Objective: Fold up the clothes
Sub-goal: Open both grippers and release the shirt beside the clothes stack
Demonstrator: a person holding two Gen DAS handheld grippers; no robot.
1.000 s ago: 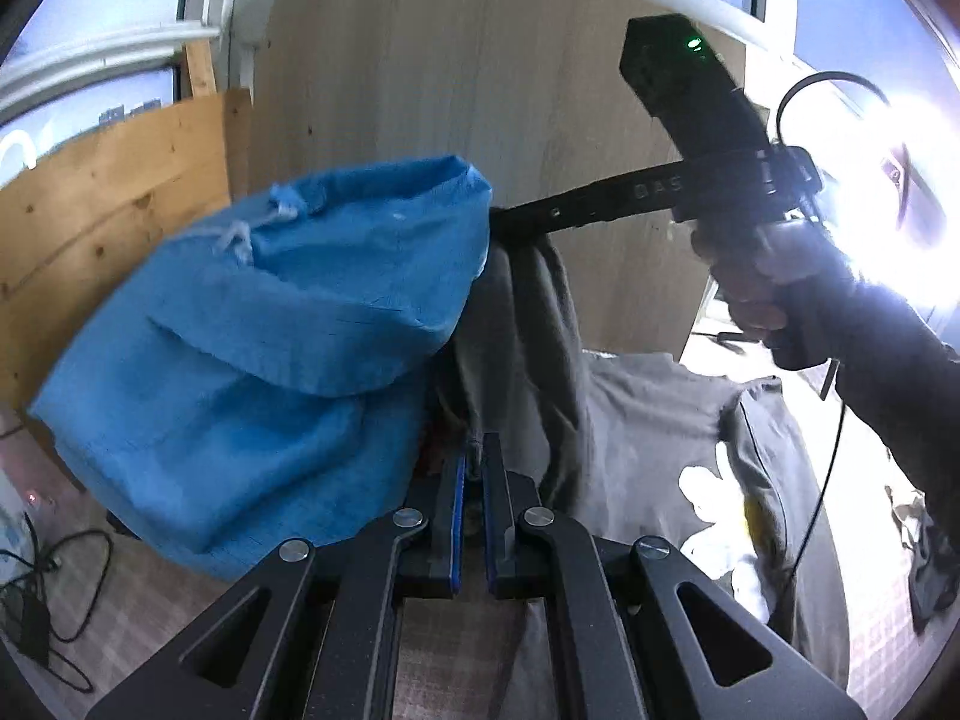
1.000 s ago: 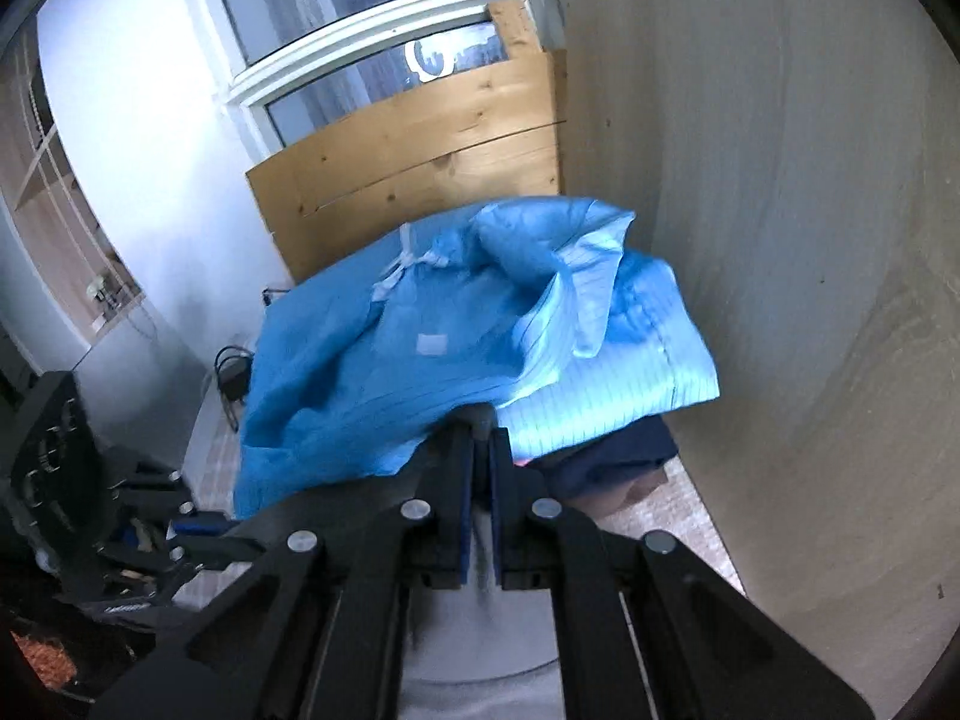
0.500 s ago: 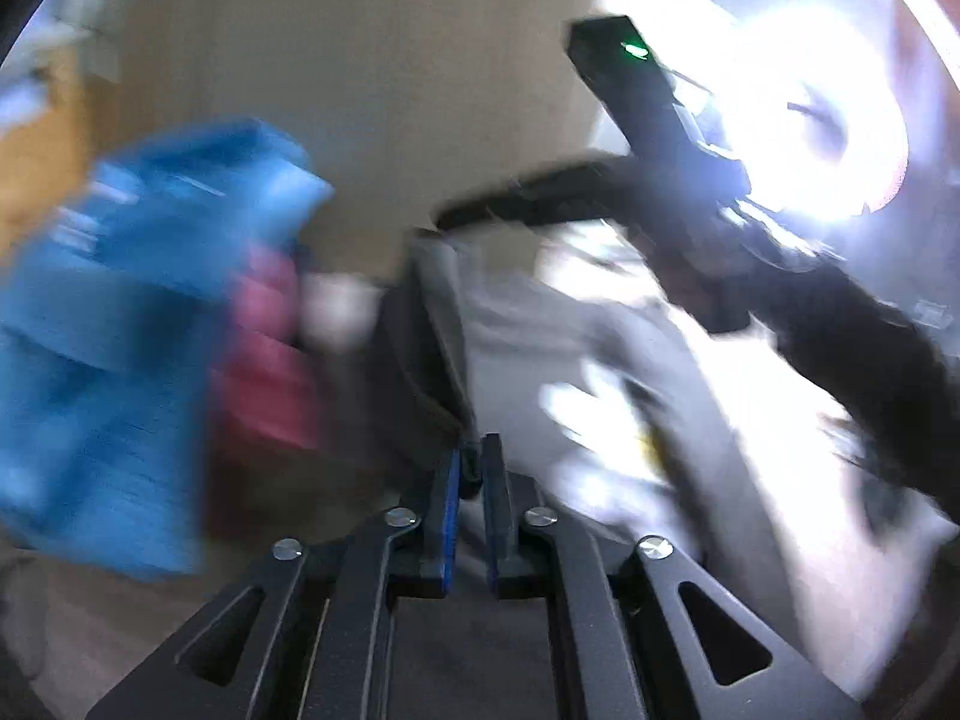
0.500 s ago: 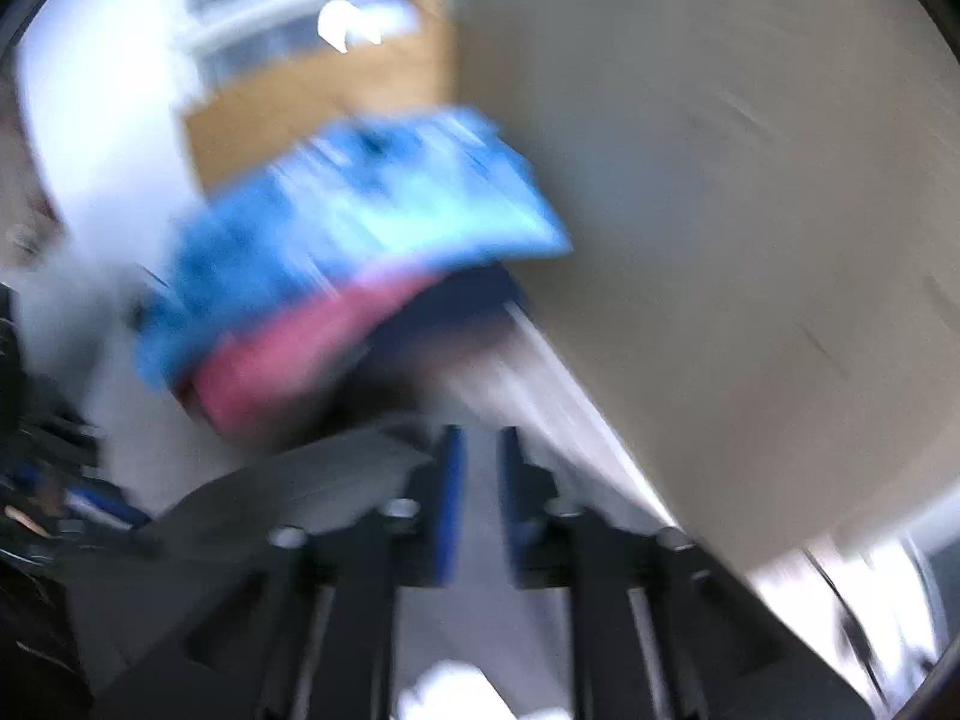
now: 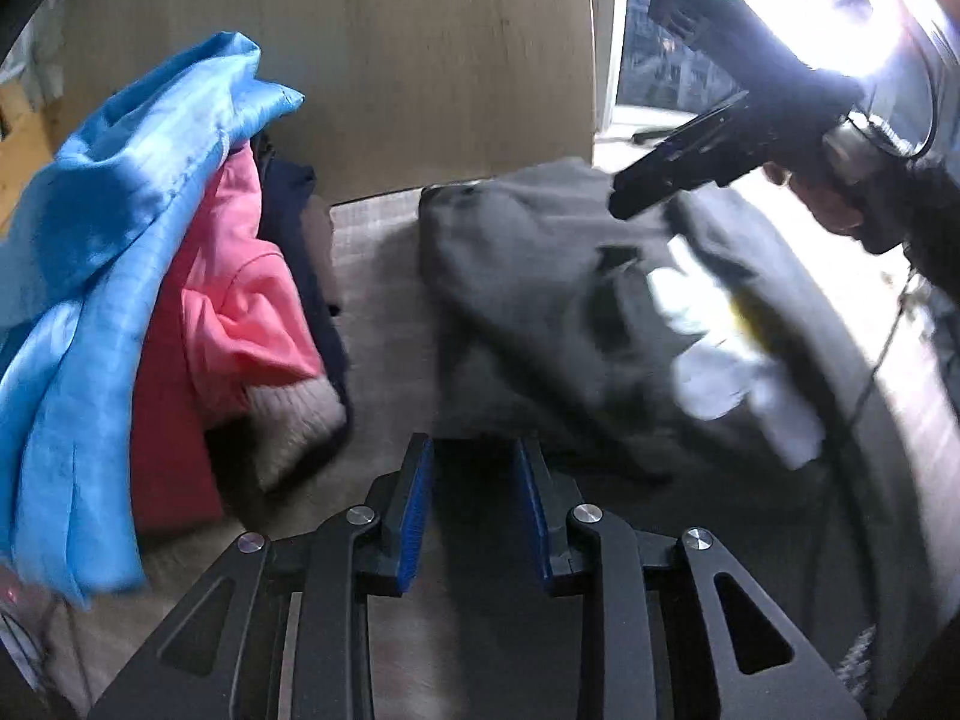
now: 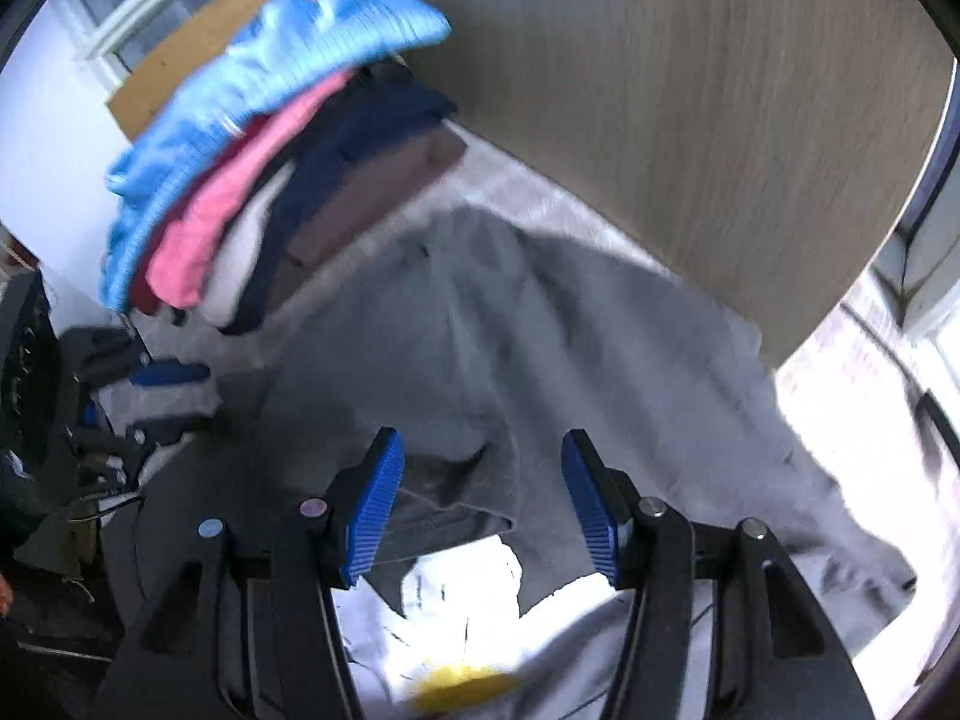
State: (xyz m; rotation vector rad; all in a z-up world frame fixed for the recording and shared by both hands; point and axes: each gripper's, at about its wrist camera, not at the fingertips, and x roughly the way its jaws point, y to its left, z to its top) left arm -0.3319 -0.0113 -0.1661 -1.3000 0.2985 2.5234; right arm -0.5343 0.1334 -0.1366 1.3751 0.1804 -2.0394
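Release step of a fold: over the grey cotton T-shirt with white print (image 6: pixel 510 324), left gripper (image 5: pixel 474 480) and right gripper (image 6: pixel 480 492) fingers are spreading, pinching nothing; next, regrasp an edge.

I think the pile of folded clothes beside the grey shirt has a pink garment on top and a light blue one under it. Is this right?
Not quite: the order is reversed. In the right wrist view, the light blue garment lies on top of the pile and the pink garment is under it, beside the grey shirt.
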